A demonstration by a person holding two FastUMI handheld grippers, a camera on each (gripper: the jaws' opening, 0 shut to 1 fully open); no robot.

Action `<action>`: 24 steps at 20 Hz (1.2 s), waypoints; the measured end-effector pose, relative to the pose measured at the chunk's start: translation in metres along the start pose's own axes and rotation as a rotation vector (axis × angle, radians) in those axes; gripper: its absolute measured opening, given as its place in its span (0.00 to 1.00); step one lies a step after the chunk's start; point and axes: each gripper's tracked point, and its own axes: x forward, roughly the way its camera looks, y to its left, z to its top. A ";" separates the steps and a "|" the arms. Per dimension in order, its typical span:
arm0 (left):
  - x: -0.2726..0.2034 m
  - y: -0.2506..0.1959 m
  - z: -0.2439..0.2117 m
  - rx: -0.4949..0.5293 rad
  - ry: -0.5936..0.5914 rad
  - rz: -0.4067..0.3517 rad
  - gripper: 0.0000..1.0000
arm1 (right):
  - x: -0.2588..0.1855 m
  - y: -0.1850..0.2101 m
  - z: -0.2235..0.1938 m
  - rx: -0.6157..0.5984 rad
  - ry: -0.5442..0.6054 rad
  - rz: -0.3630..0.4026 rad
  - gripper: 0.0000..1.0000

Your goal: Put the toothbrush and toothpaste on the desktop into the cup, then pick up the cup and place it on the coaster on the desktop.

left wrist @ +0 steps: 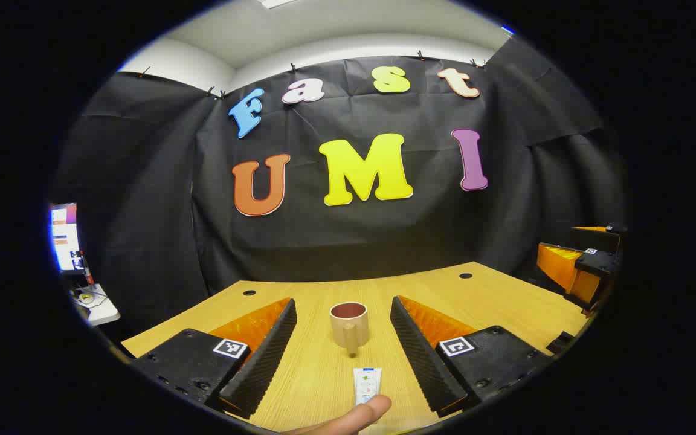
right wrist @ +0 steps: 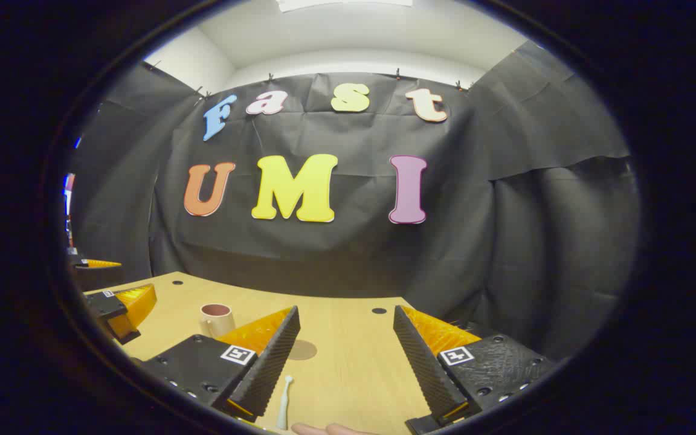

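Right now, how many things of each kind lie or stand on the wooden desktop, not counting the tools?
Beige ceramic cup with dark red inside: 1
White toothpaste tube: 1
White plastic toothbrush: 1
Round brown coaster: 1
Total: 4

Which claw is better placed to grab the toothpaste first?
Left, probably: the toothpaste lies between the open left claw, with the cup straight ahead. The right claw faces the toothbrush.

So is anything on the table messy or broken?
Nothing stands out. The cup stands upright, the toothpaste lies flat in front of it, the toothbrush lies on the table near the coaster. Both grippers are open and hold nothing.
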 end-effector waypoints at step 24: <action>0.019 0.015 -0.040 -0.022 0.143 0.052 0.99 | 0.016 0.023 -0.028 -0.059 0.049 0.043 0.96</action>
